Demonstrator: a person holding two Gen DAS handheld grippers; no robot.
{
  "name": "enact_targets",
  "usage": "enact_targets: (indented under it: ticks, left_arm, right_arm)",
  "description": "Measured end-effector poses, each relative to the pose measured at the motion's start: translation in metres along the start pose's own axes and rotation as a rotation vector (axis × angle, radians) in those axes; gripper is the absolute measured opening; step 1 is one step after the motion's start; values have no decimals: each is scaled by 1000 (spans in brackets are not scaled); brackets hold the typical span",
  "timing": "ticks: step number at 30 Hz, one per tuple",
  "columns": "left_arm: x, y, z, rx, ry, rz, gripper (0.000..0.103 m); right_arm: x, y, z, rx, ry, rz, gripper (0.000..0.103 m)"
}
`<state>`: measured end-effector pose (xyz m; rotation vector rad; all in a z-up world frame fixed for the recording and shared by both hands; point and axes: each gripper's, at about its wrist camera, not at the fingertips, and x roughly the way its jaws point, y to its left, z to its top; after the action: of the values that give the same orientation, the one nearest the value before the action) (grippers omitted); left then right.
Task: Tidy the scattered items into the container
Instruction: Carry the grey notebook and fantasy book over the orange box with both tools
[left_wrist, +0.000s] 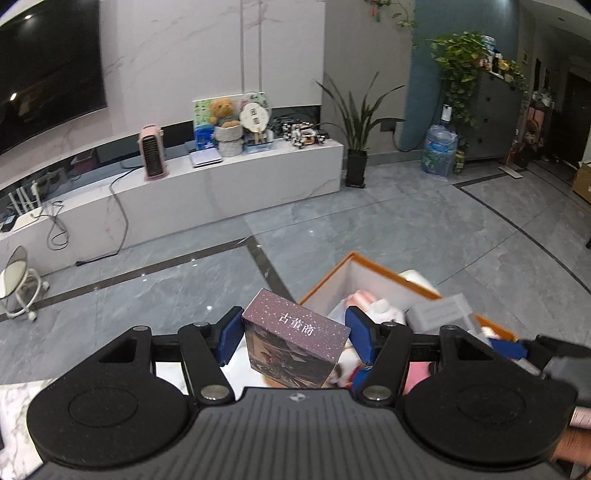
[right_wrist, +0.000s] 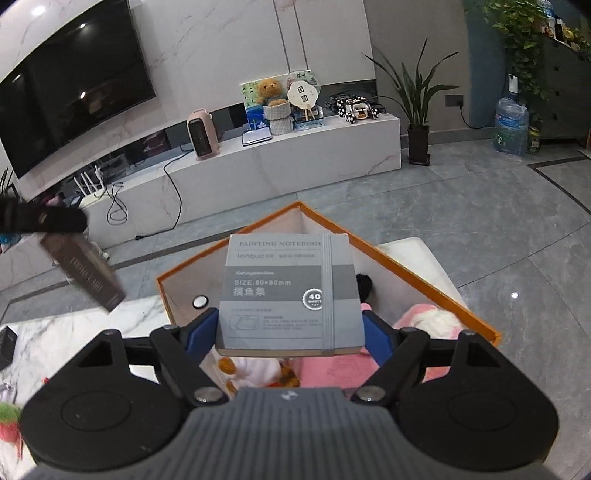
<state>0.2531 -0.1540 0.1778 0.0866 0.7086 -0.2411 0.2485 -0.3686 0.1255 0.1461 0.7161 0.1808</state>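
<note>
Left wrist view: the left tool (left_wrist: 291, 338) is closed on a purple card box (left_wrist: 295, 341) — the blue fingers (left_wrist: 229, 334) press its two sides, and it sits tilted between them, raised off the marble bench (left_wrist: 14, 413). Ahead and to this tool's right lies the orange-rimmed container (left_wrist: 321, 280), with soft pink and white toys (left_wrist: 373, 308) inside. Right wrist view: the right tool (right_wrist: 290, 332) clamps a grey notebook (right_wrist: 290, 291) flat between its fingers, directly over the open container (right_wrist: 236, 236) — plush toys (right_wrist: 428, 317) lie below it. Far to this tool's left, the card box (right_wrist: 86, 273) hangs in the other tool's grip.
</note>
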Motion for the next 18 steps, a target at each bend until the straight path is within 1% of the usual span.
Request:
enact_targets:
  ticks: [10, 18]
  left_arm:
    - [36, -44, 8, 23, 37, -42, 70]
    - [49, -73, 11, 67, 50, -33, 70]
  right_arm:
    - [-5, -19, -6, 7, 21, -2, 83]
    - [-6, -26, -3, 32, 18, -5, 83]
